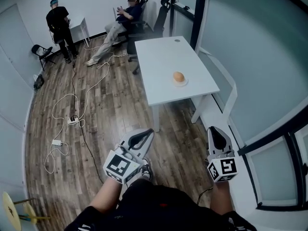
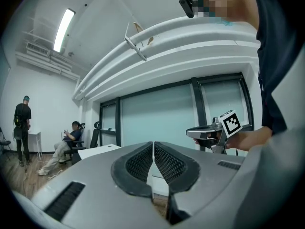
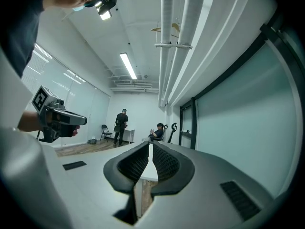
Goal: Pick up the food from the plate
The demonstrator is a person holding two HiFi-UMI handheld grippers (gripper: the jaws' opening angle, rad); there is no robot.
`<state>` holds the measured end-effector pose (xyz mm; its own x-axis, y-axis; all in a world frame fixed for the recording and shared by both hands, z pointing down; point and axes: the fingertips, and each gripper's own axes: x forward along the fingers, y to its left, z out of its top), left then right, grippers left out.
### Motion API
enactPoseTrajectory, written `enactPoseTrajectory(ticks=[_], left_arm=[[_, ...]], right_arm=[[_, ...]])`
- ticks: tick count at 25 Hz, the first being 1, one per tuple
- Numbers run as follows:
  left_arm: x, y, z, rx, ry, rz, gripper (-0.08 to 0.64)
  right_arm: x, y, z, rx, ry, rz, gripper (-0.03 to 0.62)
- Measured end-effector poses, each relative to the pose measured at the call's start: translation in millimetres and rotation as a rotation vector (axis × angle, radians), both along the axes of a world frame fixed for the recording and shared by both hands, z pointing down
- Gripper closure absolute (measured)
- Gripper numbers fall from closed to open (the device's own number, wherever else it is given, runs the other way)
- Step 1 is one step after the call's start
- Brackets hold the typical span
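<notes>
An orange-brown roll of food (image 1: 178,76) sits on a small white plate (image 1: 180,83) near the front right of the white table (image 1: 159,57). My left gripper (image 1: 146,134) is held low near my legs, well short of the table, jaws shut with nothing between them. My right gripper (image 1: 216,132) is level with it on the right, also shut and empty. In the left gripper view the jaws (image 2: 153,150) meet tip to tip and the right gripper (image 2: 209,133) shows beside them. The right gripper view shows closed jaws (image 3: 150,149) and the left gripper (image 3: 57,118).
Two people are at the far end of the room: one standing (image 1: 59,25) by a small white table, one seated (image 1: 126,16) in an office chair. White cables (image 1: 72,114) trail over the wooden floor. A glass wall (image 1: 250,57) runs along the right. A folding chair (image 1: 42,53) stands far left.
</notes>
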<state>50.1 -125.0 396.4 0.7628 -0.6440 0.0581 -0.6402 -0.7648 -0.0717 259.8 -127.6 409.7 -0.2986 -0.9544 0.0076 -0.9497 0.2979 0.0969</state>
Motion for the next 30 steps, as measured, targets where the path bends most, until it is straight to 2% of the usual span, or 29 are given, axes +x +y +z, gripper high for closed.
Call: enactPoseTrajectory(ticks=[6, 17, 21, 25, 30], left_arm=[[-13.4, -69.9, 11.3, -0.028, 0.037, 0.014, 0.531], [-77.0, -211.2, 9.8, -0.044, 0.071, 0.054, 0.531], [-98.6, -239.5, 6.2, -0.026, 0.065, 0.073, 0.531], [-122.2, -264.0, 4.2, -0.045, 0.063, 0.039, 0.531], [-122.7, -290.8, -0.7, -0.041, 0.071, 0.026, 0.531]], right_arm=[[-17.6, -68.3, 5.7, -0.023, 0.039, 0.009, 0.552], [-90.6, -208.0, 0.8, -0.06, 0.108, 0.013, 0.552], [-118.4, -241.3, -2.9, -0.053, 0.12, -0.001, 0.552], [-140.0, -268.1, -2.5, -0.053, 0.12, -0.018, 0.552], [-138.5, -299.6, -6.3, -0.053, 0.111, -0.034, 0.552]])
